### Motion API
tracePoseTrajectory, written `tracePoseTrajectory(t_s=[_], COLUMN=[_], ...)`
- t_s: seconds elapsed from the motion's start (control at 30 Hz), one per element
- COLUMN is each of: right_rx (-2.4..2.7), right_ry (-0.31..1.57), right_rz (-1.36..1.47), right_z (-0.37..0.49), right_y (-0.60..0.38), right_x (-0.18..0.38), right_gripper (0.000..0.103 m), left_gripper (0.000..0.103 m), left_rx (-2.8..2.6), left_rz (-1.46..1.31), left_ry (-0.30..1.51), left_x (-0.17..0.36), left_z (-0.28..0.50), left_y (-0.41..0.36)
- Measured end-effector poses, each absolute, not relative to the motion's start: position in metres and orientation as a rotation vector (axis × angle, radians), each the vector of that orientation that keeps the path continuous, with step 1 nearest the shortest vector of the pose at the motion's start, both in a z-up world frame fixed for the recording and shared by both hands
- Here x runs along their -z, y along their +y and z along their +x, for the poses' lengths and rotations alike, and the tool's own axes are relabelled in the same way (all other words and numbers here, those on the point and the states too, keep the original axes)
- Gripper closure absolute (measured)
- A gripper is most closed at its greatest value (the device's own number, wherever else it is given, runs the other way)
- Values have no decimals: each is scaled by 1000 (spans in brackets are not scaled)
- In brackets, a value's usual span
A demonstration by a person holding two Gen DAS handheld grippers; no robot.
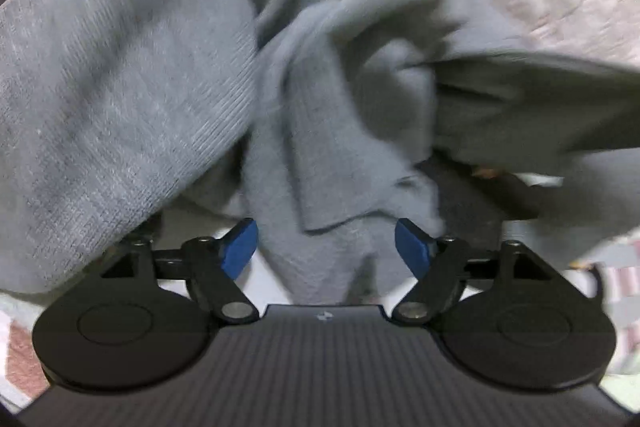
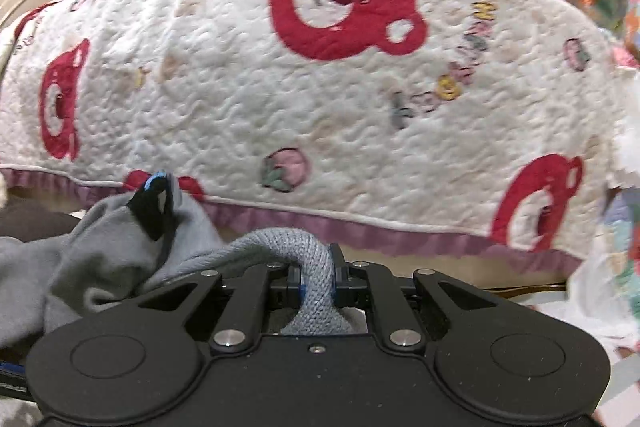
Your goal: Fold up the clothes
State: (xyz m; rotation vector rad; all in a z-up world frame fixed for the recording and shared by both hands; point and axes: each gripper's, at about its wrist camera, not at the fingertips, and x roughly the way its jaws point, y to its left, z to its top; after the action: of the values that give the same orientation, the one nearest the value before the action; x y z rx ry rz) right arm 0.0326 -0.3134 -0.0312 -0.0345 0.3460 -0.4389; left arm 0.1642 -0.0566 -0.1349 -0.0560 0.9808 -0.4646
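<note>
Sweater pinched at its edge, other gripper still free

Sweater (image 1: 132,99) first: it is a grey knit, ribbed on one broad panel and softer and fuzzier where it bunches in deep folds. It lies crumpled at the near edge of a bed, just below a white quilt (image 2: 224,99) with red bear heads and a mauve frill.

The right gripper (image 2: 316,283) has its jaws nearly together on a thick rolled band of the knit, which loops up over the pads. The left gripper (image 1: 325,247) hangs over the heap with jaws wide and nothing pressed between the blue pads (image 1: 240,247), though cloth lies between them.

To do this step well, I judge the left should take a matching edge, not a loose fold, so the two can draw the garment out flat before any crease.
</note>
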Motion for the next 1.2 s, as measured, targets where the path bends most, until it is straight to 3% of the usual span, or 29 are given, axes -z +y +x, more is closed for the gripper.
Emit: tracePoseTrajectory(t_s=[0.23, 0.3, 0.37, 0.47, 0.6, 0.63, 0.67, 0.7, 0.8, 0.83, 0.87, 0.97, 1.2], right_rx=[565, 582, 586, 598, 593, 587, 589, 592, 632, 658, 668, 704, 723], right_ry=[329, 324, 350, 431, 492, 505, 520, 536, 596, 629, 667, 727, 813], right_rz=[-82, -17, 51, 96, 191, 222, 244, 266, 302, 310, 323, 329, 182], right_z=[6, -2, -10, -17, -29, -32, -32, -32, -31, -29, -28, -28, -29], right_y=[-354, -370, -382, -388, -393, -395, -397, -399, -402, -403, -405, -407, -398], right_x=[23, 29, 48, 85, 118, 126, 132, 138, 152, 156, 159, 169, 174], right_gripper=[92, 91, 91, 90, 88, 87, 85, 85, 60, 44, 38, 38, 34], left_gripper=[27, 47, 82, 89, 85, 74, 55, 49, 45, 37, 28, 24, 27], left_rx=[417, 435, 479, 492, 463, 448, 432, 424, 432, 435, 437, 415, 386], left_rz=[-142, -166, -88, 54, 99, 105, 108, 107, 64, 31, -39, -199, -26], left_ry=[1056, 1029, 982, 895, 844, 844, 852, 861, 867, 865, 854, 814, 818], left_x=[156, 151, 142, 132, 127, 130, 134, 136, 140, 140, 140, 140, 147], left_z=[179, 176, 166, 151, 145, 146, 150, 152, 160, 163, 167, 177, 176], left_y=[-59, -58, -66, -81, -85, -84, -84, -82, -77, -75, -72, -66, -80])
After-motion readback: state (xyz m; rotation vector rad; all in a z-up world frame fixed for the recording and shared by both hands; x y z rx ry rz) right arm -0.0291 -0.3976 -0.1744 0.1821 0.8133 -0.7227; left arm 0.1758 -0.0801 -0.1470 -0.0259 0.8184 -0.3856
